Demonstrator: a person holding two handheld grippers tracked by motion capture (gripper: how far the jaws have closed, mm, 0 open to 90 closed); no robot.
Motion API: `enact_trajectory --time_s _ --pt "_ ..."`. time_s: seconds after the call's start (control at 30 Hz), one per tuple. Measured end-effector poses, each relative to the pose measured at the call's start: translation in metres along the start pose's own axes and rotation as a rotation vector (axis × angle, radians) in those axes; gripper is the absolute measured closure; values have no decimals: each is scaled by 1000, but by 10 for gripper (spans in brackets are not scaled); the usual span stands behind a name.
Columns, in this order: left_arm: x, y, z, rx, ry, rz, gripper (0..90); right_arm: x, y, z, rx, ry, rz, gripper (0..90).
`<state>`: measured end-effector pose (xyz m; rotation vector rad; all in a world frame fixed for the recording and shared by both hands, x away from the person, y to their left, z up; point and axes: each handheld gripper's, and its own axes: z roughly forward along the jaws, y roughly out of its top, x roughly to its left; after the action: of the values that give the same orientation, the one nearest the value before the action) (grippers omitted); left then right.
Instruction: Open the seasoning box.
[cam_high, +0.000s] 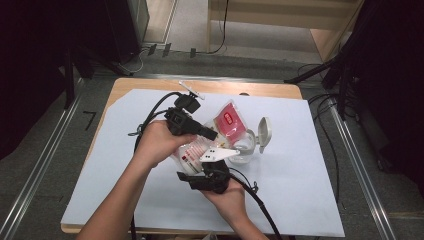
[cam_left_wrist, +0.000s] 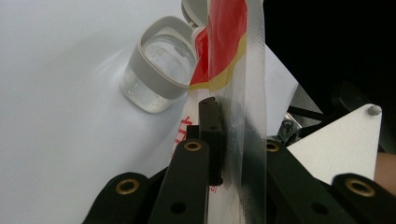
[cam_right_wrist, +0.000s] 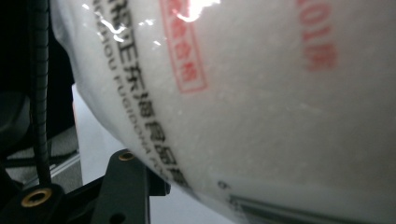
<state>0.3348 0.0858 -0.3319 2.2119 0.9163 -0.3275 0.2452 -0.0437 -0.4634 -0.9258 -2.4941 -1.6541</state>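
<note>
Right gripper (cam_high: 200, 172) jaws behind bulging bag (cam_right_wrist: 261, 102)

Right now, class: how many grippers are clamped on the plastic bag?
2. The left gripper pinches the bag by its clear edge strip; the right gripper grips its white, powder-filled lower end, beside the open container.

Glossy clear plastic bag (cam_left_wrist: 243, 93), grainy white inside; container (cam_left_wrist: 156, 70) perhaps glass, matt grey rim.

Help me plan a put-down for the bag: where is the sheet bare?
Bare white sheet runs right of the open jar and along the near-left corner. The middle is crowded: both grippers hold the bag beside the jar.
</note>
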Motion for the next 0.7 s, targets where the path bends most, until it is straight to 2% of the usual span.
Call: enact_trajectory --time_s 0.03,0.1,0.2,0.27,0.33,0.43,0.53,0.63,0.7 --pt "-1 2 0 9 1 19 883 -1 1 0 -3 -6 5 553" --pt "-4 6 1 40 29 84 883 -2 2 0 -10 -19 -2 559" --pt "-4 12 3 71 52 82 886 -5 4 4 -17 -15 11 557" --pt "0 16 4 85 27 72 885 -4 5 7 -29 -27 31 552" --pt "6 20 4 112 -1 46 878 -4 7 10 -36 -33 49 556" --pt "11 25 5 136 -6 31 870 -2 11 14 -42 -43 112 565" --pt "12 29 4 159 -8 43 871 -1 13 18 -64 -48 144 566" --pt "12 34 3 184 14 52 871 -1 16 21 -84 -39 168 565" --pt "12 37 3 199 7 57 869 -1 17 21 -98 -39 177 565"
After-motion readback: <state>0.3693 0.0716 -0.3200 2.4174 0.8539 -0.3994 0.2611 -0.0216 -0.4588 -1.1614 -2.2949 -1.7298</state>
